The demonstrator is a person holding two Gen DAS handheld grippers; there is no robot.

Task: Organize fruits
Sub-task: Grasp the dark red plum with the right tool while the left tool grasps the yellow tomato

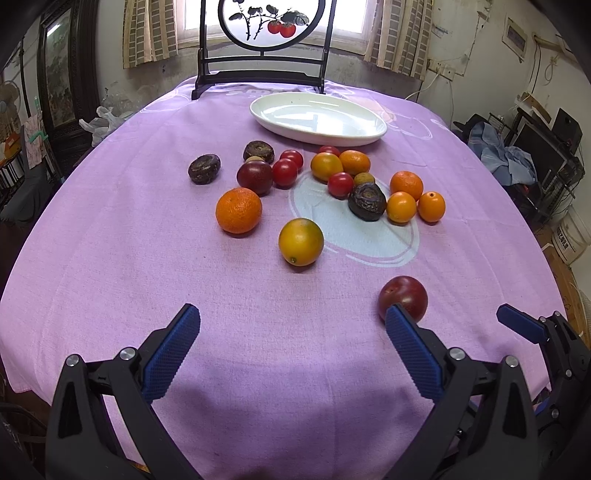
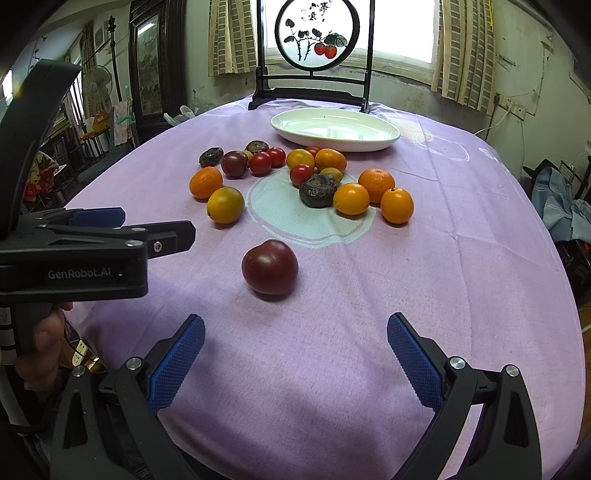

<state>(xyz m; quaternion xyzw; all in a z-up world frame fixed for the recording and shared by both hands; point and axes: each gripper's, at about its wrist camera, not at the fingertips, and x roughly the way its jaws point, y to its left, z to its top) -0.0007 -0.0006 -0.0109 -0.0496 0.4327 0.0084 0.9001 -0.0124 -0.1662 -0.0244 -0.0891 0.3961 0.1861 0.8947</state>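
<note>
Purple cloth (image 2: 424, 266) covered table; white oval ceramic plate (image 2: 369, 146) empty at far edge. Round dark-red plum (image 2: 270, 266) lay alone near front edge, loose fruit cluster mid-table. Right gripper (image 2: 295, 354) and left gripper (image 1: 291, 343) both gaped, empty. Risk: off-centre pinch could roll plum off front edge.

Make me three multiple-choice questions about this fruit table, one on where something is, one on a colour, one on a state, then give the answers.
1. Where is the white dish? A) far side of the table B) between the grippers C) on the floor
2. What colour is the tablecloth? A) green B) purple C) white
3. The dish is: A) full of fruit B) overturned C) empty

Answers: 1 A, it lies beyond the fruit, near the painted screen. 2 B, purple cloth shows in both views. 3 C, no fruit lies in it.
</note>
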